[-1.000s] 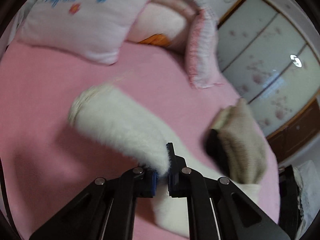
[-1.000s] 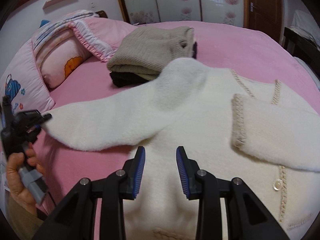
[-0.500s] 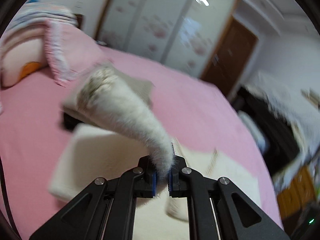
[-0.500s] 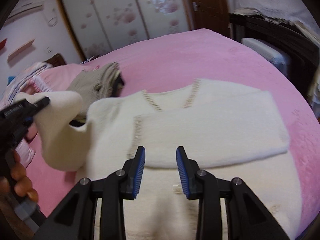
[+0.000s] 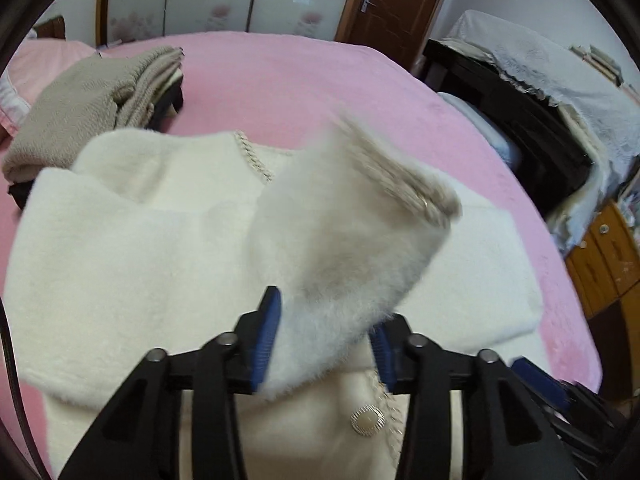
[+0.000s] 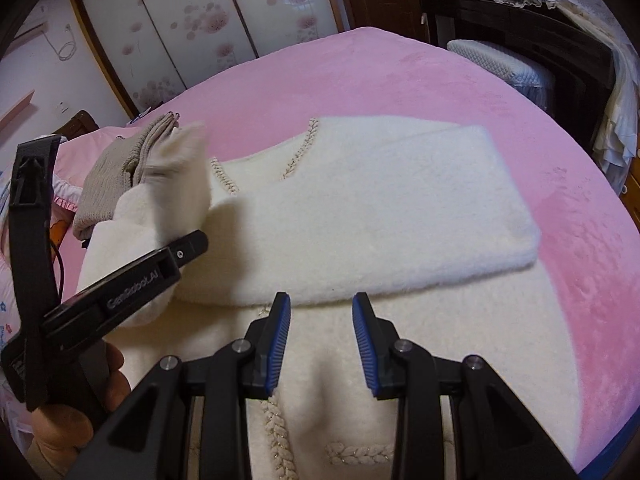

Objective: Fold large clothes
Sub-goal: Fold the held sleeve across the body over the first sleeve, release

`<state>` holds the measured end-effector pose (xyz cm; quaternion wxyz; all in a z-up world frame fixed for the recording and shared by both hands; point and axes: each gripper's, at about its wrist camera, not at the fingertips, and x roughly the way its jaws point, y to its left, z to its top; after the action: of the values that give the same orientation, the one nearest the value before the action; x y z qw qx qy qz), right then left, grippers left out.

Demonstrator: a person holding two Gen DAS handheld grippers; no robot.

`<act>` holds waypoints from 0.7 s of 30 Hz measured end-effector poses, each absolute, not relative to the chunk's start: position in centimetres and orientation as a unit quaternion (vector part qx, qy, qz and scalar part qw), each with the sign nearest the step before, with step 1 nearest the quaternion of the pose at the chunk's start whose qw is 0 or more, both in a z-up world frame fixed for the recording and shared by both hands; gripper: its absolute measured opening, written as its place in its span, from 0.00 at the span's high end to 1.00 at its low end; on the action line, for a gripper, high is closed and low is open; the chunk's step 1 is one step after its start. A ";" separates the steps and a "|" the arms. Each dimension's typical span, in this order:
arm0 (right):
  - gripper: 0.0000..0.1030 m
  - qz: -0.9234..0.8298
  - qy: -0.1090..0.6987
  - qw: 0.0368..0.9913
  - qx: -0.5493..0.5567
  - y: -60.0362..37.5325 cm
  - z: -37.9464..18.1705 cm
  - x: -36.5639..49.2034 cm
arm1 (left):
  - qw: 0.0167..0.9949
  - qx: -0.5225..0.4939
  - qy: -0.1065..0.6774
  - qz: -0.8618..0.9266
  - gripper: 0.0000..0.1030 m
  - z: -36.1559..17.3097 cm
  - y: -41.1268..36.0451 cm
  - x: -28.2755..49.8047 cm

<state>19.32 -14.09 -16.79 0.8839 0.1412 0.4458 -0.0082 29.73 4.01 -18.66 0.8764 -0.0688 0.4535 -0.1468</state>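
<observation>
A fluffy cream cardigan lies front up on the pink bed. One sleeve is folded flat across its chest. The other sleeve, with a beige knitted cuff, hangs over the chest between the fingers of my left gripper, whose jaws are opening; the pads stand apart and do not pinch it. In the right wrist view this sleeve rises behind one finger of the left gripper, held by a hand. My right gripper hovers open over the cardigan's button line, with nothing between its fingers.
A stack of folded beige and dark clothes sits on the bed beyond the cardigan's shoulder. Pink pillows lie at the left. Dark furniture under a lace cloth stands past the bed's right edge, with a wardrobe behind.
The left gripper has swung the sleeve from the bed's left side across over the cardigan's chest, and its jaws have parted. The right gripper moved over the cardigan's front and stayed open.
</observation>
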 end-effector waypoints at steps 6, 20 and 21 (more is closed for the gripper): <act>0.69 0.029 0.446 0.883 0.140 -12.9 -16.8 19.8 | 0.885 -0.122 0.419 -0.161 0.31 -15.8 7.5 26.9; 0.59 0.063 0.470 0.851 0.224 -14.2 -20.2 22.3 | 0.896 -0.159 0.414 0.028 0.27 -18.4 22.6 20.3; 0.59 0.064 0.471 0.849 0.228 -14.2 -20.5 22.8 | 0.892 -0.165 0.420 0.036 0.27 -19.1 23.1 20.2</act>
<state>22.78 -14.23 -20.49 0.8494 0.2284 0.4714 0.0639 20.20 23.05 -19.12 0.8916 -0.1647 0.4202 0.0359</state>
